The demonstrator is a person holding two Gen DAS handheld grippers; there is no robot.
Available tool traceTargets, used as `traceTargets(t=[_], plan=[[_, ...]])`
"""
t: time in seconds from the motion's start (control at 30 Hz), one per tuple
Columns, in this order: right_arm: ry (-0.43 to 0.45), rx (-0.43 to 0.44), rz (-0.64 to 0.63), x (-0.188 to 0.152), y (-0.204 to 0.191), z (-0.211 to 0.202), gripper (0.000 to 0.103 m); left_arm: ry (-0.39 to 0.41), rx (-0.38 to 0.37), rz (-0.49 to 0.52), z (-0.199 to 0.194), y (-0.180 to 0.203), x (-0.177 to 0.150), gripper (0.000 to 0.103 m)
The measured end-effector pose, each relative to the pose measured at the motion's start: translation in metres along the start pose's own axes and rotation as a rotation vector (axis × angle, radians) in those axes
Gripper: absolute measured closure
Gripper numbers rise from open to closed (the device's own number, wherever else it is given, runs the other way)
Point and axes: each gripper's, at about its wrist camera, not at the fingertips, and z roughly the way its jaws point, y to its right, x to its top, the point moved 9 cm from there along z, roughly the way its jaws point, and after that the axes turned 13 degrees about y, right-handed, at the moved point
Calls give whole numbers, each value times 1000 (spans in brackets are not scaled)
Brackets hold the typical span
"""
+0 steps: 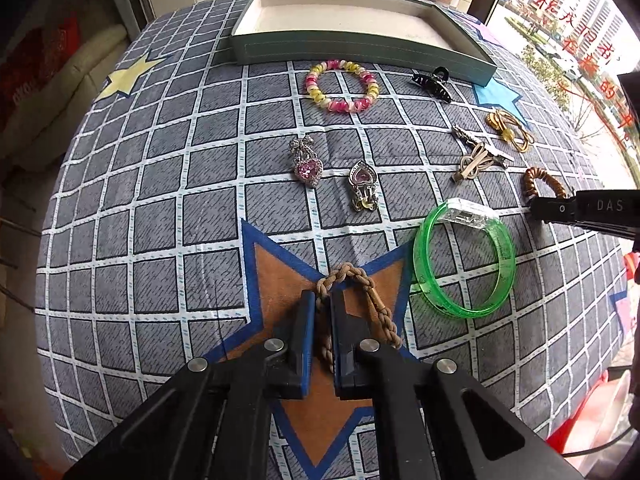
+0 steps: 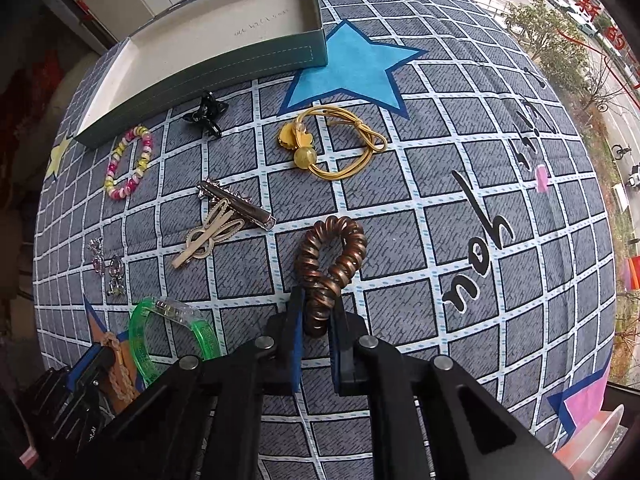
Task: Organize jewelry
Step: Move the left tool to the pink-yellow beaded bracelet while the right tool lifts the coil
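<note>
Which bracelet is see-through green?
The green bangle, lying flat beside the left gripper. It is one smooth clear plastic ring, while the bead bracelet near the box is pink, yellow and white beads.

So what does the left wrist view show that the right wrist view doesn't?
Only the left wrist view shows the left tongs head-on, shut on the braided band, and the two heart brooches clearly. Only the right wrist view shows the right tongs shut on the brown coil tie, plus the black lettering on the cloth. Both show the empty box, bead bracelet, black claw clip, yellow tie, metal clips and green bangle.
</note>
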Motion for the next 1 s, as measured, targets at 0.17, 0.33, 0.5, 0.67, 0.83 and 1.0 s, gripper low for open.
traceTargets(t=[0.17,0.33,0.5,0.67,0.83,1.0], plan=[[20,41,46,6,7,-12,91,14,-87,-81,-10,-17,18,83],[46,75,93,13,10,-27,91,52,-121,-61,-22,-20,41,83],[75,119,100,23,5,-39,91,103,-137,-73,-31,-20,72,83],[113,172,72,51,6,-55,91,154,-142,-78,-36,-19,113,83],[137,216,28,98,-8,-54,91,200,-138,-85,-38,-21,159,83],[148,253,-18,136,-21,-49,91,190,-31,-130,-23,-45,169,83]])
